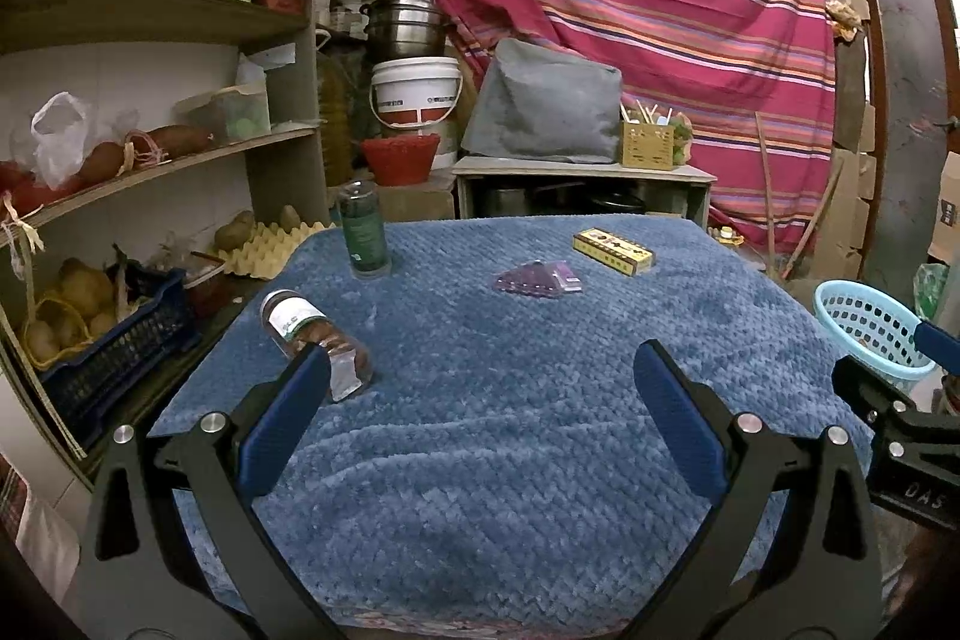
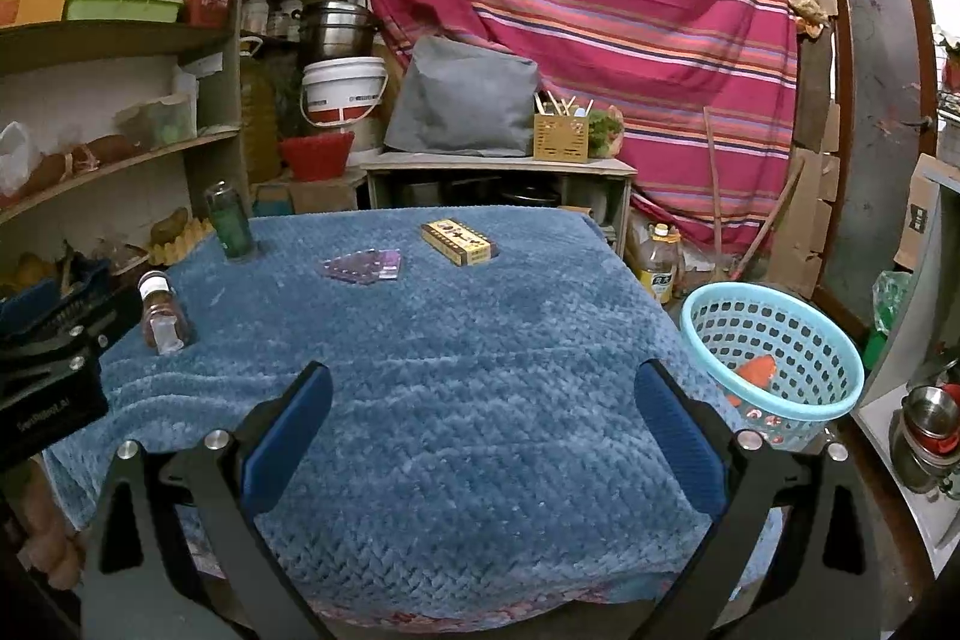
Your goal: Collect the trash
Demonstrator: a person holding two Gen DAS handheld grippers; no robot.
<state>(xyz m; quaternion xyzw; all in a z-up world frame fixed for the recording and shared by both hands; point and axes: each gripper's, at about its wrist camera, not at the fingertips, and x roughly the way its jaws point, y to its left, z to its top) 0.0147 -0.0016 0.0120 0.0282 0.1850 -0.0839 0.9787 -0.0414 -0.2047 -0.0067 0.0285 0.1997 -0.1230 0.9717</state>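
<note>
Altogether two bottles [image 1: 363, 237], one yellow box [image 1: 612, 251], one basket [image 2: 774, 358]

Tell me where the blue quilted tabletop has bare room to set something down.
The widest bare patch is the near half of the blue quilted table cover, between the open fingers of both grippers. The right side toward the light blue plastic basket is also free. It is crowded at the left edge, by the lying brown spice jar and upright dark green bottle, and at the far middle, by the purple plastic packet and yellow cardboard box.
</note>
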